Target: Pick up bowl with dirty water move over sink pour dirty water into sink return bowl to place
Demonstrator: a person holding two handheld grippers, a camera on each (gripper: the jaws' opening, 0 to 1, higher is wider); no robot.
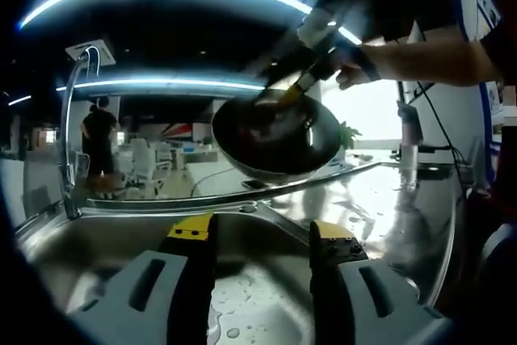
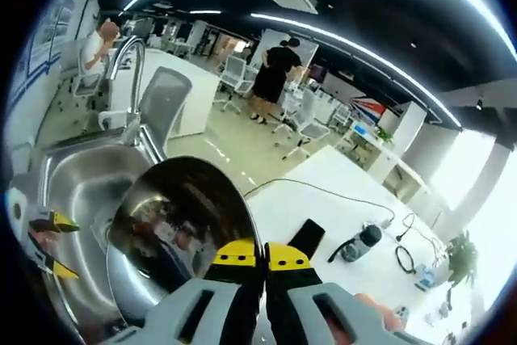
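A steel bowl [image 1: 275,139] hangs in the air above the far rim of the sink [image 1: 105,248], tilted, with a dark inside. The right gripper [image 1: 311,74] comes in from the upper right and grips its rim, held by a person's hand [image 1: 355,66]. In the right gripper view, my right gripper [image 2: 262,256] is shut on the rim of the bowl [image 2: 174,228], which leans toward the sink [image 2: 69,187]. My left gripper [image 1: 262,236] stands open over the basin, nothing between its jaws. It also appears at the left edge as the left gripper [image 2: 44,244].
A curved faucet [image 1: 73,119] [image 2: 129,62] rises at the sink's far side. A wet steel counter [image 1: 388,199] lies to the right. A white table [image 2: 339,208] holds a phone, a bottle and cables. A person in black [image 2: 275,70] stands among office chairs.
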